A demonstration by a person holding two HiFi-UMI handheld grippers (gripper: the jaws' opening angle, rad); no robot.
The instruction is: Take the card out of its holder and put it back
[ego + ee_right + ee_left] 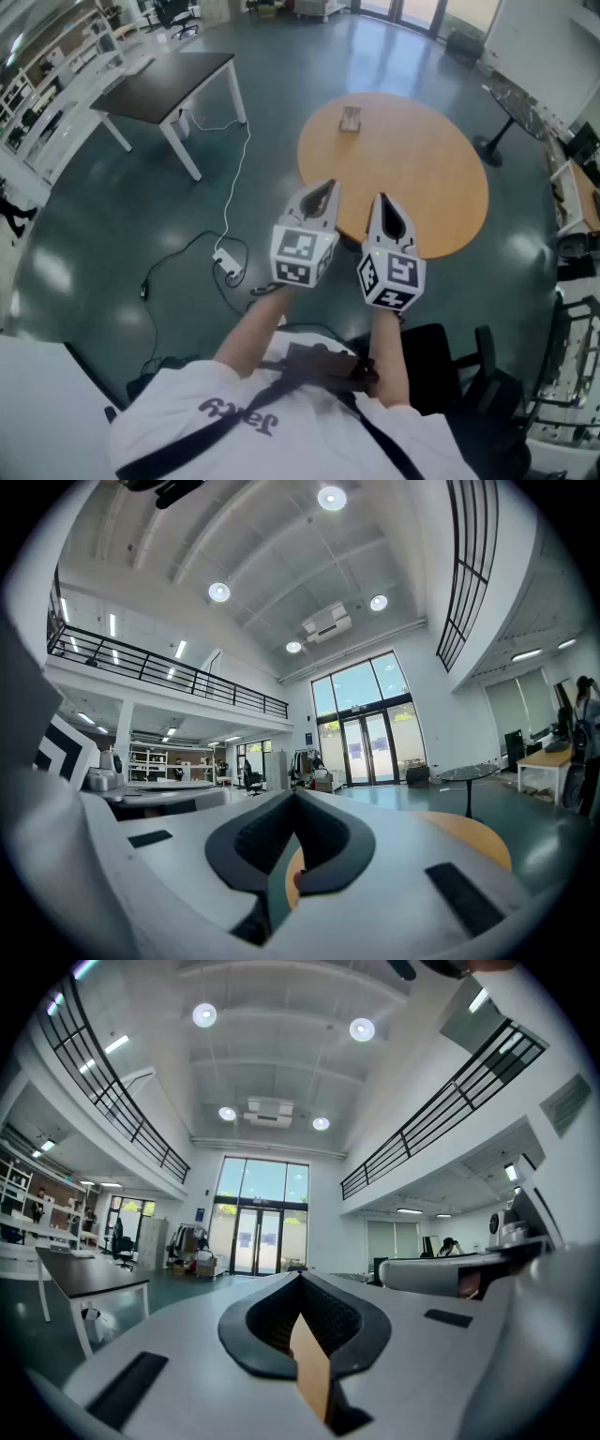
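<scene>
Not begun: left tongs (325,190) and right tongs (382,202) closed, empty; card holder (351,119) stands untouched well ahead of them.

I record the right gripper (295,797) with jaws closed tip to tip, nothing held between them. A round wooden table (473,836) lies just beyond its right jaw. Farther off: glass doors (367,747), a small dark table (480,773), a balcony railing (169,672) on the left.
</scene>
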